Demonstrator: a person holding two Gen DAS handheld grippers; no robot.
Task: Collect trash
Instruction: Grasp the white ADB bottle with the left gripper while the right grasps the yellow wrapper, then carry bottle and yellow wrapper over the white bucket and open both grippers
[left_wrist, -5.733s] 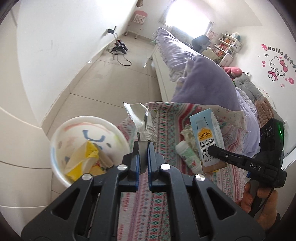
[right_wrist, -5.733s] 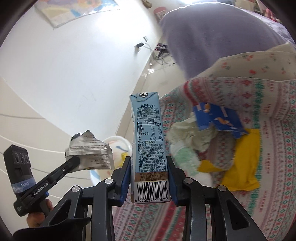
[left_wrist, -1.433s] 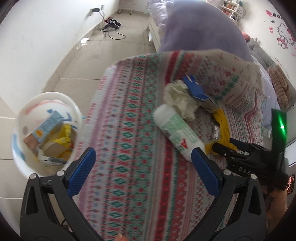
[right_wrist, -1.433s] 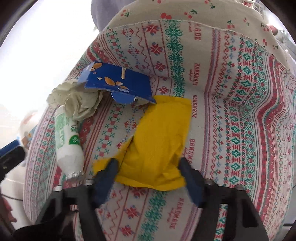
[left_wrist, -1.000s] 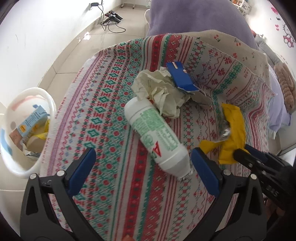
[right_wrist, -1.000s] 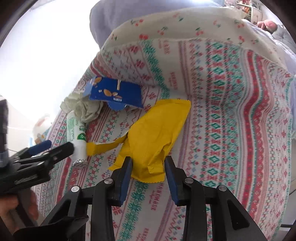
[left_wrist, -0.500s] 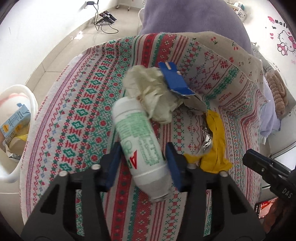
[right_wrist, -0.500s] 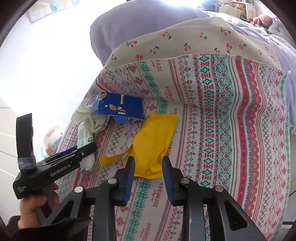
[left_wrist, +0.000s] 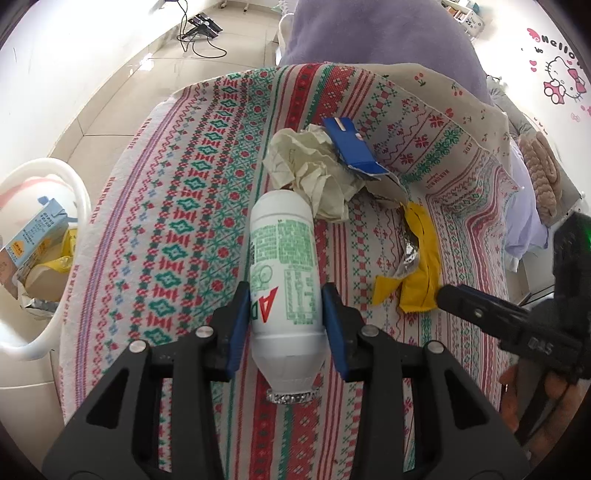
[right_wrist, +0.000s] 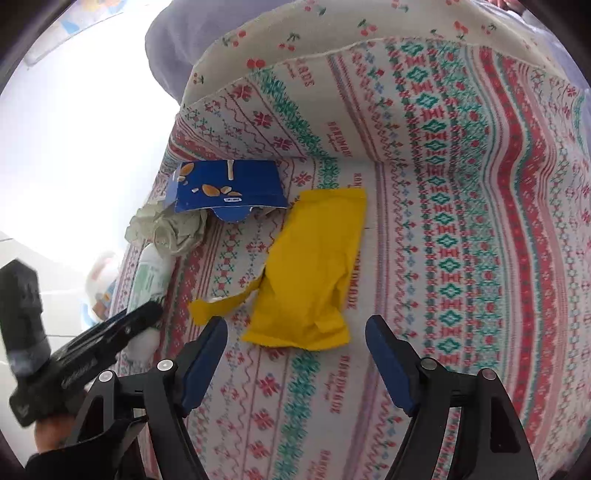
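Gripping the white bottle (left_wrist: 282, 273) w/ green print, the left gripper (left_wrist: 284, 314) had its blue pads tight against both sides of the body, foil-rimmed neck pointing back toward the camera. Approx 1 s prior these jaws were spread wide around the bottle; half a sec prior they were narrowing on it. Closure now appeared complete. Bottle lay lengthwise along the patterned cloth (left_wrist: 177, 206); whether it was lifted clear or resting could not be told.

Right gripper (right_wrist: 295, 350) stood wide open, holding nothing, poised just short of the yellow wrapper (right_wrist: 314, 273). Half a sec prior its jaws were near-closed at the wrapper's edge; wrapper lay flat on the cloth, so that pick was judged not made, re-attempt likely.

Adjacent items: crumpled paper (left_wrist: 314, 177) touching the bottle's far end, blue carton flap (left_wrist: 351, 147) resting on the paper, foil scrap (left_wrist: 408, 254) beside the yellow wrapper.

White bin (left_wrist: 55, 236) stood on the floor at left, off the cloth's edge, already holding a milk carton (left_wrist: 33, 240) and other wrappers.

Assessment: bottle secured, next due for carry to bin. Three or four items outstanding. Risk: smooth round body may slip in the pads.
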